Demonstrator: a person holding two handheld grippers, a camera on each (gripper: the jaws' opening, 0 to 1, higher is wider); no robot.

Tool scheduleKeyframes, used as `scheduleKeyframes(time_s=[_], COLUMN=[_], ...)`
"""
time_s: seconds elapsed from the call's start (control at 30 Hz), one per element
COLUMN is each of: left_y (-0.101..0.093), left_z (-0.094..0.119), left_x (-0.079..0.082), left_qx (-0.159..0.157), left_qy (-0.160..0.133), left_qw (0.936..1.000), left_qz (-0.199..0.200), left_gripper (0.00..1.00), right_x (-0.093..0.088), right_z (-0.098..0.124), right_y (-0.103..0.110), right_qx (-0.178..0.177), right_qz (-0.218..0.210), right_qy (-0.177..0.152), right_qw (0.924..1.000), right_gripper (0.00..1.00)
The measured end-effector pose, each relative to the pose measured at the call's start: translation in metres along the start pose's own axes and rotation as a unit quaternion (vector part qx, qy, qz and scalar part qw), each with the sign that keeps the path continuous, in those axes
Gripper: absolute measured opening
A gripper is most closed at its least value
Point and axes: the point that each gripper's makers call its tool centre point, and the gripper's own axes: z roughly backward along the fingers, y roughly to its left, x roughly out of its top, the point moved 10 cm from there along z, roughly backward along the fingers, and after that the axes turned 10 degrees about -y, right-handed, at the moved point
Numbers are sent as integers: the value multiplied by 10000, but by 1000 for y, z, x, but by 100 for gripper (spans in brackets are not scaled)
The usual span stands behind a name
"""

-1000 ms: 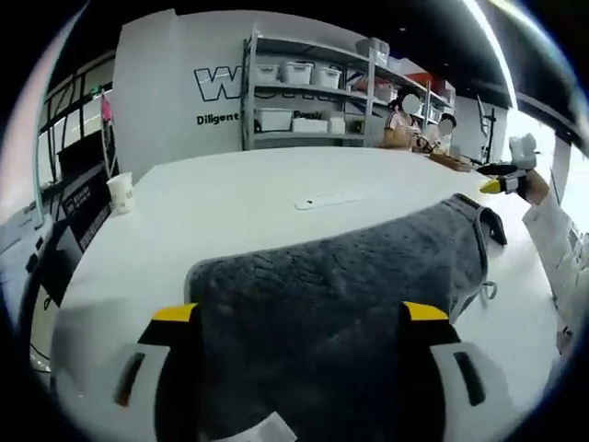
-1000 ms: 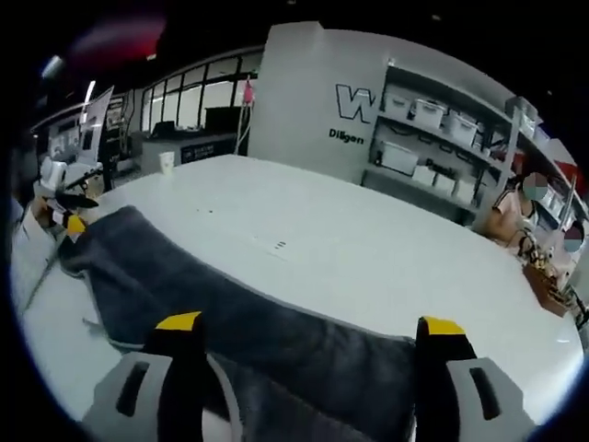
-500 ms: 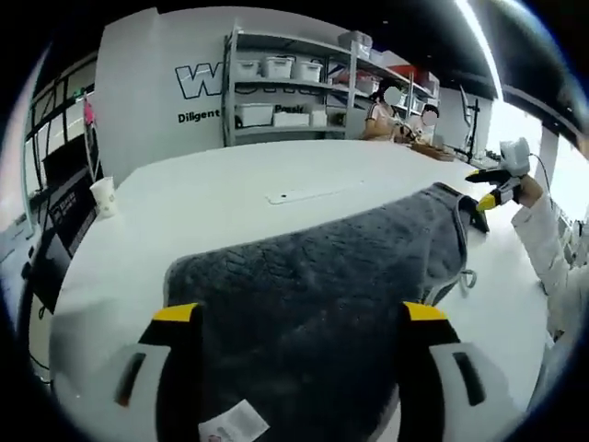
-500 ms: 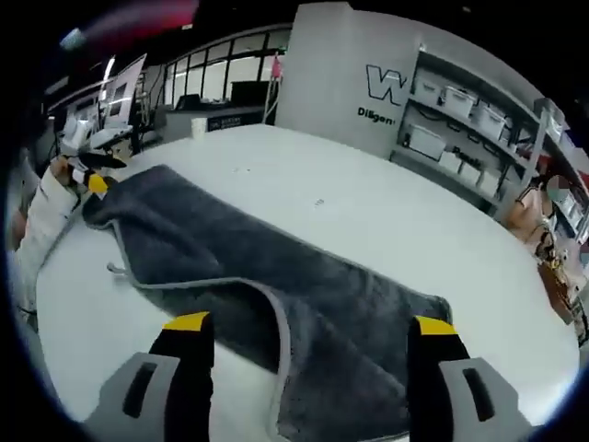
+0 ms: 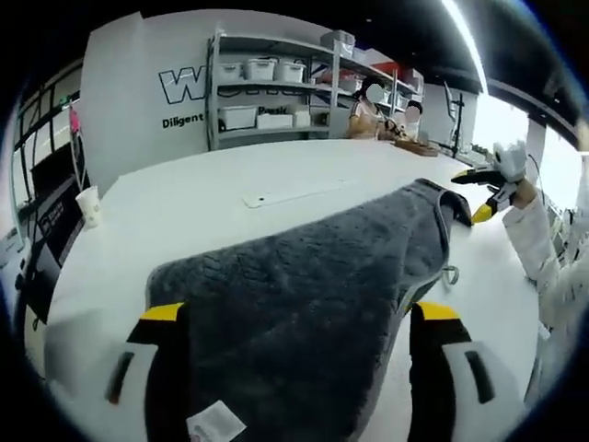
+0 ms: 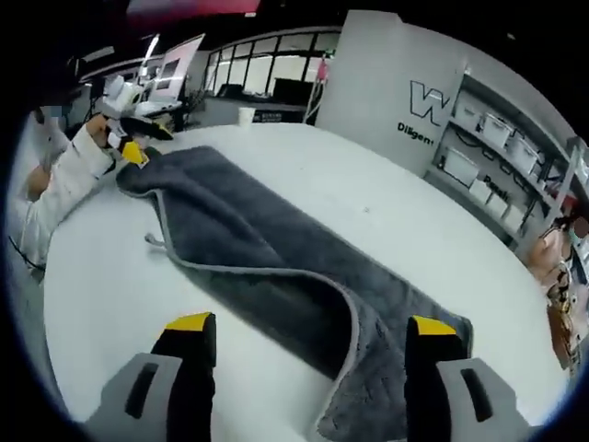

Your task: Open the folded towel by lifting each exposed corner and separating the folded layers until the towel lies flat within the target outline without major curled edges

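Observation:
A dark grey towel [image 5: 304,276] with a lighter trim lies stretched across the white table [image 5: 184,203], still doubled over along its length. My left gripper [image 5: 299,313] stands open low over its near end, a white label [image 5: 216,424] between the jaws. At the far corner my right gripper [image 5: 479,193] shows in a white-sleeved hand, jaws apart. In the right gripper view the towel [image 6: 267,239] runs from upper left to lower right, its near edge curled up. My right gripper [image 6: 311,324] is open over bare table [image 6: 120,285] beside it. My left gripper [image 6: 136,140] hovers at the far end.
A paper cup [image 5: 89,204] stands near the table's left edge, and a thin flat strip [image 5: 294,191] lies mid-table. Shelving with white bins [image 5: 267,92] lines the back wall, with people seated beside it. A small hanging loop [image 6: 152,241] sticks out from the towel's edge.
My right gripper has drawn back off the towel; bare table now lies under its jaws and the whole towel length shows. The left gripper view has turned slightly, with the towel still under its jaws.

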Motion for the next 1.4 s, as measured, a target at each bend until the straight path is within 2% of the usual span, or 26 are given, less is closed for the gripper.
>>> scheduleKeyframes(time_s=[0.07, 0.13, 0.2, 0.33, 0.37, 0.47, 0.57, 0.7, 0.77, 0.9, 1.0, 1.2, 1.3, 1.4], left_y=[-1, -2, -3, -3, -2, -2, -3, 0, 0, -1, -2, 0, 1, 0], left_z=[0, 1, 1, 0, 0, 1, 1, 1, 1, 2, 0, -1, -1, 0], left_x=[0, 0, -1, -4, -5, -4, -4, -6, -6, -5, -6, -7, -6, -6], left_qx=[-28, -49, -89, -26, 18, 4, 0, 59, 71, 65, 31, 40, 53, 70], left_qy=[-20, -19, -18, 47, 102, 67, 38, 93, 79, 70, 90, 134, 113, 105], left_qw=[10000, 10000, 10000, 10000, 9999, 10000, 10000, 9999, 9999, 9999, 9999, 9998, 9998, 9998], left_qz=[41, 16, 26, 25, -20, 23, 47, 89, 126, 115, 119, 137, 162, 152], left_gripper=[99, 99, 99, 99, 99, 99, 99, 99, 99, 99, 99, 99, 99, 99], right_x=[6, 10, 13, 18, 19, 18, 18, 19, 21, 22, 20, 16, 14, 13], right_z=[-4, -7, -9, -15, -18, -24, -32, -39, -40, -43, -47, -55, -58, -60], right_y=[7, 15, 19, 30, 36, 45, 58, 71, 76, 83, 91, 95, 98, 102], right_qx=[212, 362, 467, 634, 823, 942, 1212, 1436, 1499, 1605, 1782, 1793, 1843, 1893], right_qz=[305, 335, 556, 845, 992, 1123, 1429, 1554, 1702, 1683, 1814, 1936, 1988, 2096], right_qy=[-160, -225, -306, -323, -293, -267, -209, -298, -346, -394, -373, -271, -212, -170], right_qw=[9992, 9985, 9969, 9939, 9912, 9888, 9821, 9769, 9733, 9718, 9664, 9642, 9623, 9591], right_gripper=[75, 75, 72, 68, 66, 60, 55, 52, 47, 41, 37, 31, 24, 23])
